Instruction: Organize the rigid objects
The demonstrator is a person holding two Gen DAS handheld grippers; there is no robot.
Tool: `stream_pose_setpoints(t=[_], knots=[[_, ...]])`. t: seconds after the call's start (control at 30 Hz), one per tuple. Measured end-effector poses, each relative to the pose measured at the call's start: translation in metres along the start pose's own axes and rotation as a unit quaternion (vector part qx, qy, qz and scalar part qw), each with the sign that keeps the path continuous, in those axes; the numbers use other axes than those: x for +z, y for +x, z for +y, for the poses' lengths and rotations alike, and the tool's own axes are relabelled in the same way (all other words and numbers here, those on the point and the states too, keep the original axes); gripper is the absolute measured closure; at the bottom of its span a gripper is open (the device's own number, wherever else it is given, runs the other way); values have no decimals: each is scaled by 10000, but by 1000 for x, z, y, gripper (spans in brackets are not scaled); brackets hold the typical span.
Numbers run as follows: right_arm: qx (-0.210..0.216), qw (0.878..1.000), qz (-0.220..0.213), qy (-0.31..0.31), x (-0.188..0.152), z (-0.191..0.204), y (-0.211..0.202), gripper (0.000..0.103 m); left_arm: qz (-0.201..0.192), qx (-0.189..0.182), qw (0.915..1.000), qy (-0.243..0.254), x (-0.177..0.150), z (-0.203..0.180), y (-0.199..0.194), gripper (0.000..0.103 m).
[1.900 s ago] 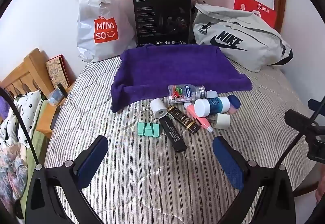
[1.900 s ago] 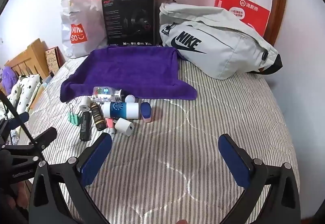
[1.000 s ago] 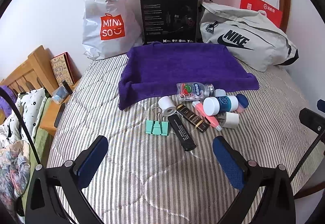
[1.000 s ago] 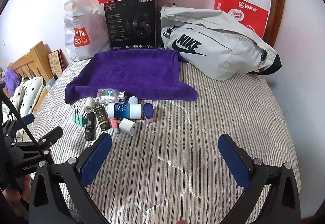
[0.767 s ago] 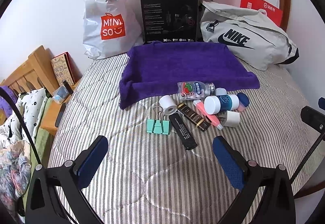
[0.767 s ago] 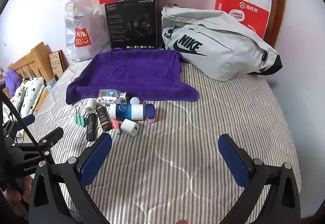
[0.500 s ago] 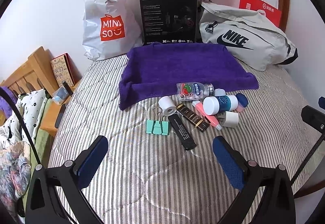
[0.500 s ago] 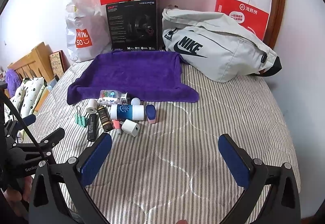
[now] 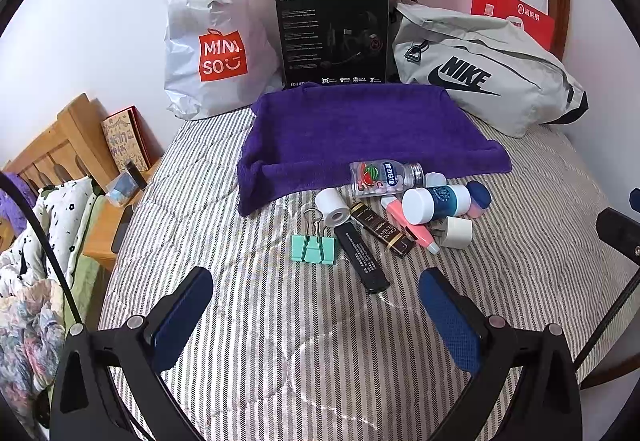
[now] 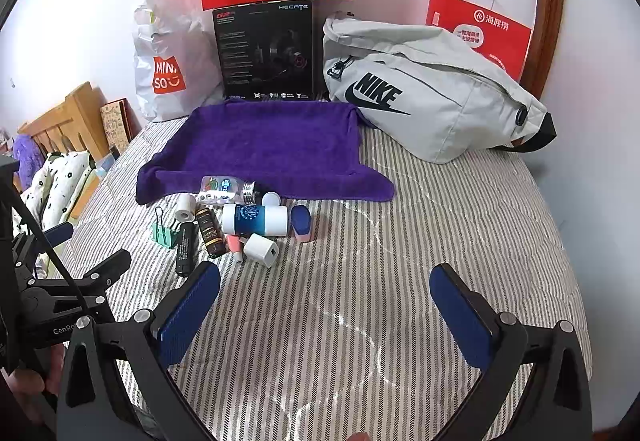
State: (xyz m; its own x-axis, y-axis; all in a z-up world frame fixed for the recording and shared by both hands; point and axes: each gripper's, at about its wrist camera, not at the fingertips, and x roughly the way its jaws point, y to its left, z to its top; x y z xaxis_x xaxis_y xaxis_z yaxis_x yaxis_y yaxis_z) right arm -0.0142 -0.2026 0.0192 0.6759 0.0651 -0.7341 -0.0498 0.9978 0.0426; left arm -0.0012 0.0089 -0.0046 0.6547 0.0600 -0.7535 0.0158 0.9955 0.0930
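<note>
Change: views shift only slightly over the last seconds — nothing picked yet, sorting unstarted.
Left gripper (image 9: 316, 305): wide open, empty.
Right gripper (image 10: 326, 303): wide open, empty.
Small items (image 9: 384, 217): clustered just near of purple towel (image 9: 360, 125).
Towel: bare — likely destination.

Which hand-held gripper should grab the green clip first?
Probably the left hand-held gripper: the green clip lies just ahead of its open jaws, whereas the right hand-held gripper sits farther off.

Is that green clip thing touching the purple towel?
Apart. The left wrist view shows bare striped bedding between the green binder clip and the purple towel's front edge.
</note>
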Motion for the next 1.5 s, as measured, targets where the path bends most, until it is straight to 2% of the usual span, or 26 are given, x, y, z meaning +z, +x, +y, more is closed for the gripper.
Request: stream_pose_setpoints(t=[1.13,1.5], knots=[[6,10000,57,17,-2,-1,0,0,-15,-48,10000,-82,1,5,-6,0],[38,9999,126,110,-1,-5,8,0,4,-66,9999,-78,1,8,9,0]])
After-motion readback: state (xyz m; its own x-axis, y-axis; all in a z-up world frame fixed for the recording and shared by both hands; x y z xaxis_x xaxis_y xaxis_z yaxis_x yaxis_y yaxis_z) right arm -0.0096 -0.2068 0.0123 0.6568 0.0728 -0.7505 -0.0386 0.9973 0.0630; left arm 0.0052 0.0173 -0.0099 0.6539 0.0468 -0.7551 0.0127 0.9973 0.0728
